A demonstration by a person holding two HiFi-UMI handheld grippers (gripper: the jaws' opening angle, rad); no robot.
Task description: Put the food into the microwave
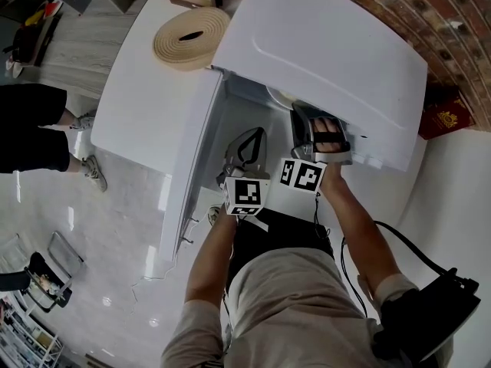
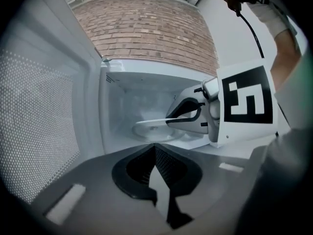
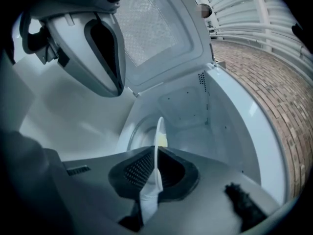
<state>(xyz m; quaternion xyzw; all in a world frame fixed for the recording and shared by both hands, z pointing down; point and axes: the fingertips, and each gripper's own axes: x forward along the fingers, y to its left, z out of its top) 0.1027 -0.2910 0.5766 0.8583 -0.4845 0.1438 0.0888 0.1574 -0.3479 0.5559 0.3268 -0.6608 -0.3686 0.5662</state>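
1. At the left edge of the head view, a bystander's legs (image 1: 34, 129) in dark shorts are being seen on the pale floor, well apart from the appliance.
2. In the upper left, a beige tape roll (image 1: 190, 35) is being borne flat by the white counter (image 1: 130, 106), just beside the microwave's top corner.
3. Left of centre, the microwave door (image 1: 192, 152) is being shown swung wide open. Its dotted mesh window is filling the left side of the left gripper view.
4. At centre, the left gripper (image 2: 155, 148) is being held in front of the open cavity, just beside the other tool. Its fingers are being pressed together, with nothing between them.
5. Just right of centre, the right gripper (image 3: 156, 153) is being reached into the cavity. Its fingers are being clamped on the rim of the white plate (image 2: 156, 124).
6. The plate is being held inside the cavity, over the glass turntable (image 2: 151, 135). Whether the two are touching cannot be told. Yellow food (image 3: 163, 141) is being carried on the plate, and only a small part is showing past the rim in the right gripper view.
7. From upper centre to the right, the white microwave (image 1: 330, 52) is being seen from above, with the brick wall (image 1: 399, 6) behind it.
8. At the right edge, a red item (image 1: 445, 117) is being seen beside the microwave. Its nature cannot be told.
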